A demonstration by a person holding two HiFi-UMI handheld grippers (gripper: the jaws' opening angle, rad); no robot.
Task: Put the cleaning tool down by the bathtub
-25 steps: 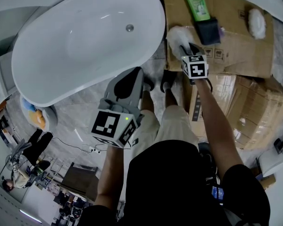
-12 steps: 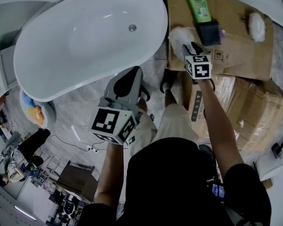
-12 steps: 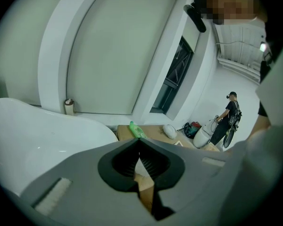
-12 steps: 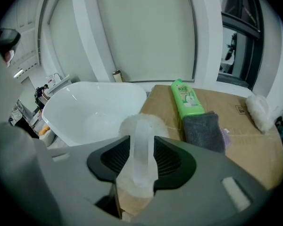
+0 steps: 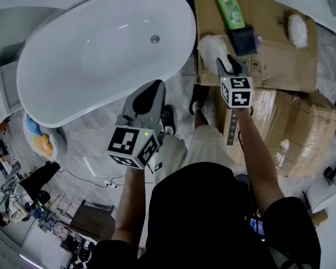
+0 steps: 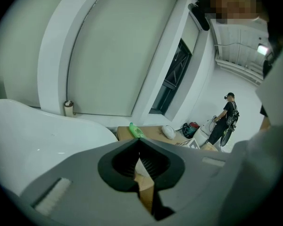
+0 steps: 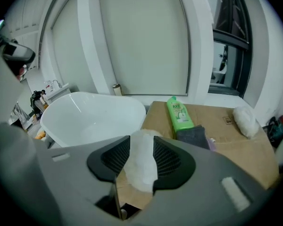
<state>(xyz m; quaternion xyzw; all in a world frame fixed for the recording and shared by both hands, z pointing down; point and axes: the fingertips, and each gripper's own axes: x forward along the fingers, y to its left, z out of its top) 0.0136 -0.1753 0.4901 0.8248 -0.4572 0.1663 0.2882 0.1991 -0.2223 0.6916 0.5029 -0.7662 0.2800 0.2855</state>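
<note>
The right gripper (image 5: 228, 63) is clenching its fingers (image 7: 167, 159) on a white fluffy cleaning pad (image 5: 211, 48), which is filling the gap between them. The pad is hanging just to the right of the bathtub (image 5: 101, 49), over the near corner of a cardboard box (image 5: 274, 66); whether it is touching the box cannot be told. Farther right of the bathtub, a green bottle (image 5: 231, 7), a dark cloth (image 5: 243, 38) and a second white pad (image 5: 297, 29) are lying on that box. The left gripper (image 5: 157, 88) is hovering over the floor beside the bathtub, its fingers (image 6: 118, 161) meeting at the tips and holding nothing.
</note>
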